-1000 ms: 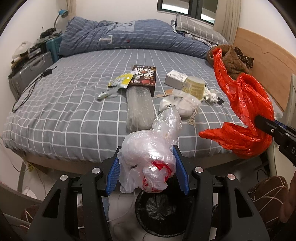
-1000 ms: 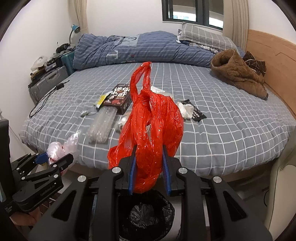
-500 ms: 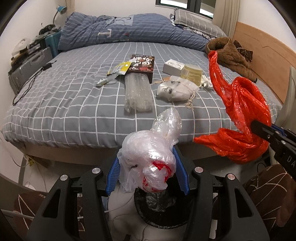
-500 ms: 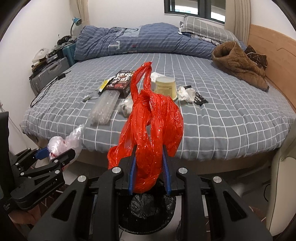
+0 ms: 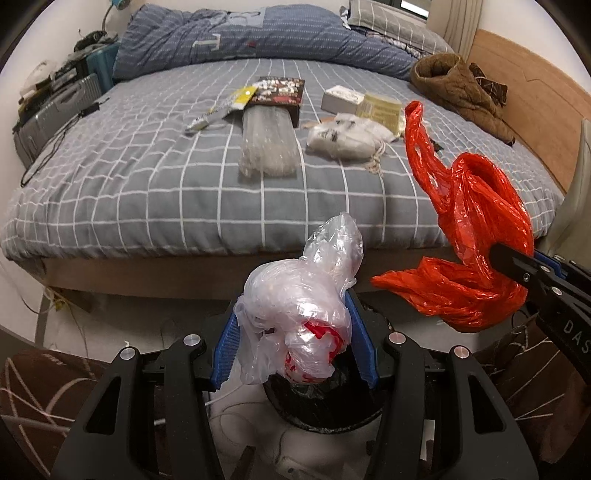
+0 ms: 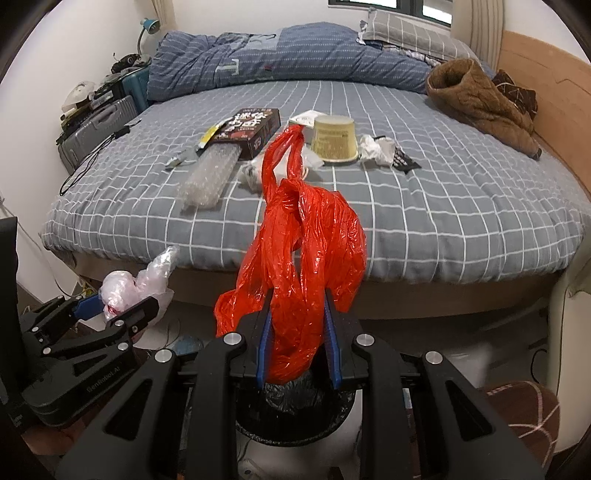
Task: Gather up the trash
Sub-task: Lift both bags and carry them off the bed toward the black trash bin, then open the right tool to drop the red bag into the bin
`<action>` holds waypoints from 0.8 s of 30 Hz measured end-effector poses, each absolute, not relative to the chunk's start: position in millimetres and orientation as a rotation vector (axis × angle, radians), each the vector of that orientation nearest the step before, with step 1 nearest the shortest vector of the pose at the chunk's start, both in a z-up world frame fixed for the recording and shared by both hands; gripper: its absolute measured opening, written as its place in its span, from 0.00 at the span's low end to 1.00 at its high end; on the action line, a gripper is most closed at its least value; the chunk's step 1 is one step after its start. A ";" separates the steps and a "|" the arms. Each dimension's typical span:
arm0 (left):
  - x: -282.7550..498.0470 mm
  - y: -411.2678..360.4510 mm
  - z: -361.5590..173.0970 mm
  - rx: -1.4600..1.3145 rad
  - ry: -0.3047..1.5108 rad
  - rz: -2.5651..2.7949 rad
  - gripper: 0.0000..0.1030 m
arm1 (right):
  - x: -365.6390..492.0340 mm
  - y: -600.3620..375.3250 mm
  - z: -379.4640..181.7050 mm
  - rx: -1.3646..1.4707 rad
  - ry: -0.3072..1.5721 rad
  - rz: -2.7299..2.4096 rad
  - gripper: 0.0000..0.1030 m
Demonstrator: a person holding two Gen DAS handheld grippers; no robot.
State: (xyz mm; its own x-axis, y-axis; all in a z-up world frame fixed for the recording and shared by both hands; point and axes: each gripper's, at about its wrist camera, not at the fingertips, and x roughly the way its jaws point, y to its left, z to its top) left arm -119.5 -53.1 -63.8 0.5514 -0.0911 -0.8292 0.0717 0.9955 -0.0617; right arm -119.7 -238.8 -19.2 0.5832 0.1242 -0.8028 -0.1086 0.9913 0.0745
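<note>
My left gripper is about half open, its two blue pads pressed against one crumpled clear plastic bag with red print. My right gripper is nearly closed, its two pads clamped on one red plastic bag, whose handles stand up above the jaws. Both bags hang over one bin with a black liner, which sits on the floor directly under each gripper at the foot of the bed.

On the grey checked cover I count these loose items:
- one strip of bubble wrap, its far end against one dark box
- one yellow wrapper just left of that box
- one small white box
- one paper cup standing upside down
- one white drawstring pouch in front of the cup
- one wad of crumpled white paper touching one black wrapper

One brown jacket lies near the wooden headboard side. One folded duvet and one pillow lie along the far edge. One suitcase stands left of the bed.
</note>
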 end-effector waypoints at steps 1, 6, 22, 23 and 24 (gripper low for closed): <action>-119.1 -53.8 -67.0 -0.020 0.985 -0.099 0.50 | -119.6 -238.5 -22.1 0.015 0.944 0.136 0.22; -115.9 -50.3 -86.6 -0.032 1.008 -0.101 0.50 | -118.1 -236.3 -50.0 0.008 1.000 0.141 0.22; -88.7 -52.5 -167.3 -0.011 1.137 -0.092 0.50 | -103.6 -227.5 -139.8 0.001 1.182 0.179 0.22; -87.6 -52.5 -171.6 -0.008 1.142 -0.092 0.50 | -102.4 -225.6 -144.8 -0.002 1.192 0.181 0.22; -85.8 -52.7 -177.0 -0.006 1.148 -0.092 0.50 | -100.8 -223.3 -150.3 -0.006 1.203 0.187 0.22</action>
